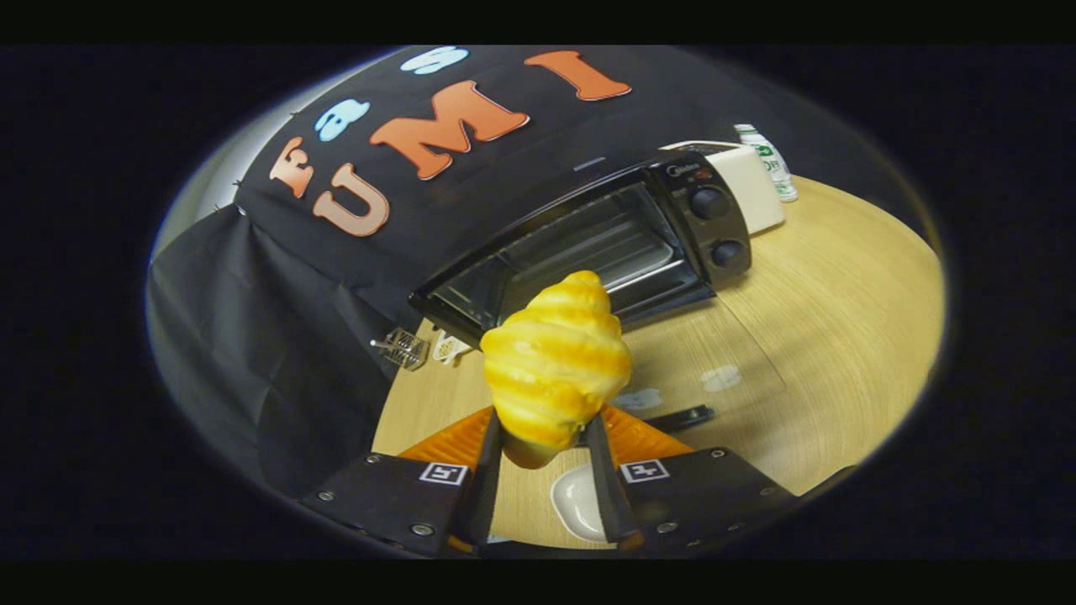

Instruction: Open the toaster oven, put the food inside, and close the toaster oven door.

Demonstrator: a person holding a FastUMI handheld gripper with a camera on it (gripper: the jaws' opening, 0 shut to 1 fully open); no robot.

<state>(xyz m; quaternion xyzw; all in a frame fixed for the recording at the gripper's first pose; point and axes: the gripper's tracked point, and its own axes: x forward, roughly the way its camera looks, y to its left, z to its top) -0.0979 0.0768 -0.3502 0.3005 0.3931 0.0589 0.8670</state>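
Note:
A golden yellow croissant (555, 361) stands up between my two fingers, and my gripper (545, 430) is shut on its lower end, held above the table. Beyond it sits the black toaster oven (588, 244) with two knobs on its right side. Its interior and wire rack are exposed. The glass door (672, 386) lies folded down flat toward me, with its dark handle (681, 416) just ahead of my right finger. Below my fingers rests a small white plate (578, 502).
The round wooden table (841, 336) spreads to the right of the oven. A white box (751, 189) and a white bottle with a green label (772, 164) stand behind the oven. A small wire rack (403, 349) and a white item (450, 346) lie left of the oven.

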